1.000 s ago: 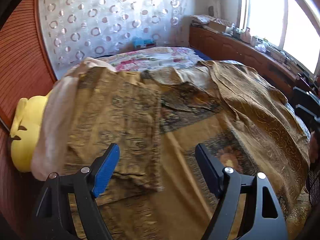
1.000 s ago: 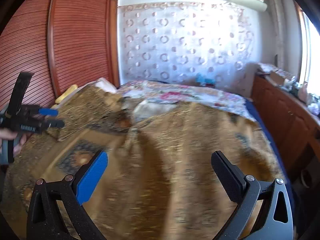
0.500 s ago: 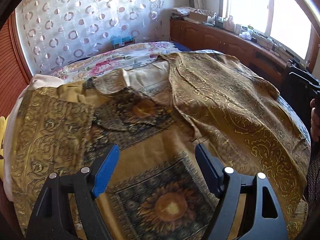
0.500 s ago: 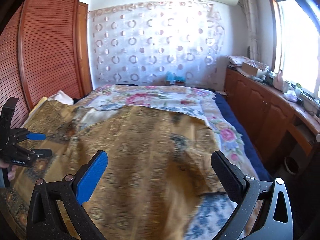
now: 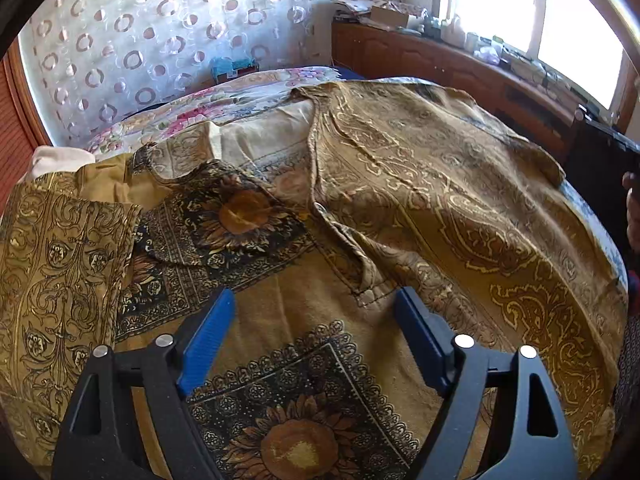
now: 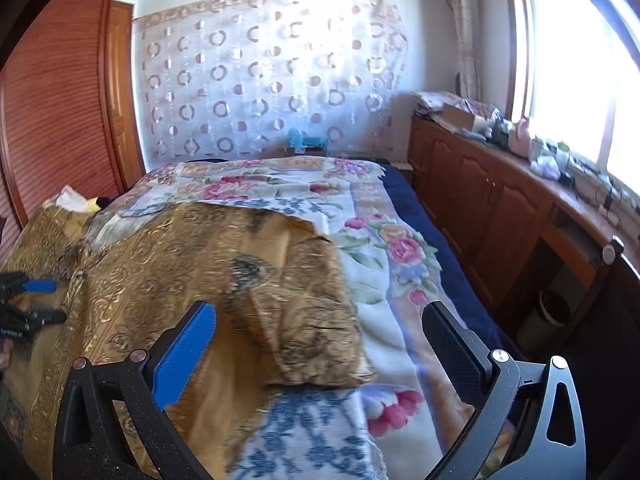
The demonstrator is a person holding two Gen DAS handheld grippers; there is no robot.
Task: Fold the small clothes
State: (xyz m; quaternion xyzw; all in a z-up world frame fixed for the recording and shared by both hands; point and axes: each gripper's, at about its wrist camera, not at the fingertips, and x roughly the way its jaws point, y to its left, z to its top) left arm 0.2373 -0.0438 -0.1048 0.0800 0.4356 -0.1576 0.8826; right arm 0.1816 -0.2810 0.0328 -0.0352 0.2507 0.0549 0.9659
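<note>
A golden-brown patterned shirt [image 5: 440, 200] lies spread face up on the bed, with dark sunflower panels [image 5: 240, 212] on its front. My left gripper [image 5: 316, 296] hovers over the button placket [image 5: 360, 276] at mid-chest. Its jaws are opening and nothing is between them. The shirt's left sleeve [image 5: 60, 260] lies folded at the left. My right gripper [image 6: 320, 310] is open and empty above the crumpled right sleeve [image 6: 312, 320] near the shirt's [image 6: 160, 280] edge. In the right wrist view the left gripper [image 6: 32, 304] shows at the far left.
A floral bedspread [image 6: 360, 220] covers the bed beyond and right of the shirt. A wooden cabinet [image 6: 480, 200] with clutter runs along the window side, with a bin [image 6: 548, 316] below. A wooden wardrobe [image 6: 60, 100] stands left. A white cloth [image 6: 70, 200] lies at the far left corner.
Both views have swung to the right. The left gripper went from the left sleeve to the shirt's middle. The right gripper went from the shirt's middle to its right sleeve.
</note>
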